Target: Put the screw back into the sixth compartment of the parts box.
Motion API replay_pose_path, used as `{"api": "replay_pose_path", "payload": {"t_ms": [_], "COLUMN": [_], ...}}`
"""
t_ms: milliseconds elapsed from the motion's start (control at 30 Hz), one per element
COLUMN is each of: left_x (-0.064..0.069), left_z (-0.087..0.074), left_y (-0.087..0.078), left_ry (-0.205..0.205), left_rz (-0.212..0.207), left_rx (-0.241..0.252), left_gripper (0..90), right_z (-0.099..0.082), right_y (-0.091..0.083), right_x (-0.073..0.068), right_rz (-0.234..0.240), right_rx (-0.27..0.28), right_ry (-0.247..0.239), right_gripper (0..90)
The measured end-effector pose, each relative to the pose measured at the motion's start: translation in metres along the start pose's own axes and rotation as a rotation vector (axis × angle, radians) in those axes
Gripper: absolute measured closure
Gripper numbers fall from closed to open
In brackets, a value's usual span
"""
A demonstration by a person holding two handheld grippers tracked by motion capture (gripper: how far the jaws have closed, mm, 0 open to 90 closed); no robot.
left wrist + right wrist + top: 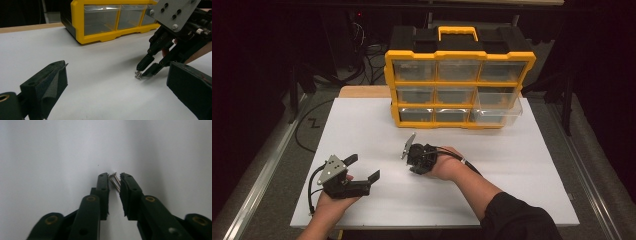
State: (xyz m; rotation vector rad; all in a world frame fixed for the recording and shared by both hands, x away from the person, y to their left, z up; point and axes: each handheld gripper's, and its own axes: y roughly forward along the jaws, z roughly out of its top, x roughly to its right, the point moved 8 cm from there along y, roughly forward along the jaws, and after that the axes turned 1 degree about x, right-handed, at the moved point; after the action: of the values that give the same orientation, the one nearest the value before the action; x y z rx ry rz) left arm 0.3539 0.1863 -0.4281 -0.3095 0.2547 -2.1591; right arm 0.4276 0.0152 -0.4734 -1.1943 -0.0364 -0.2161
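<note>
Workshop — yellow parts organizer (pixel 459 85)

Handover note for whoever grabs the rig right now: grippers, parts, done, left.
Right gripper: tips down on the white table, jaws narrow around two small screws; a firm clamp can't be confirmed.
Left gripper: open, nothing between its jaws, held low over the table's left side.
Yellow drawer organizer at the far edge; a right-hand drawer is pulled out.
Done: drawer open, screws reached.
Left: probably lift the screws and drop them in that drawer.
</note>
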Motion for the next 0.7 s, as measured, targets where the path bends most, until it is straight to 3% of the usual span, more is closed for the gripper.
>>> {"api": "replay_pose_path", "payload": {"t_ms": [200, 500, 700], "left_x": [-0.0005, -0.0006, -0.0007], "left_z": [-0.0002, -0.0003, -0.0004], "left_y": [-0.0003, -0.0008, -0.0009], "left_ry": [-0.001, -0.002, -0.002], "left_rz": [0.001, 0.001, 0.001], "left_rx": [-0.001, 0.0, -0.001], "left_gripper": [3.8, 3.9, 3.9], "right_z": [0.0016, -0.0005, -0.003], "right_y": [0.0059, 0.005, 0.0042], "right_x": [-0.0029, -0.0058, -0.0054], "right_rz": [0.012, 0.048, 0.073], "right_rx": [-0.002, -0.026, -0.037], "right_ry": [-0.007, 0.006, 0.045], "right_gripper": [73.7, 85.0, 86.6]}}
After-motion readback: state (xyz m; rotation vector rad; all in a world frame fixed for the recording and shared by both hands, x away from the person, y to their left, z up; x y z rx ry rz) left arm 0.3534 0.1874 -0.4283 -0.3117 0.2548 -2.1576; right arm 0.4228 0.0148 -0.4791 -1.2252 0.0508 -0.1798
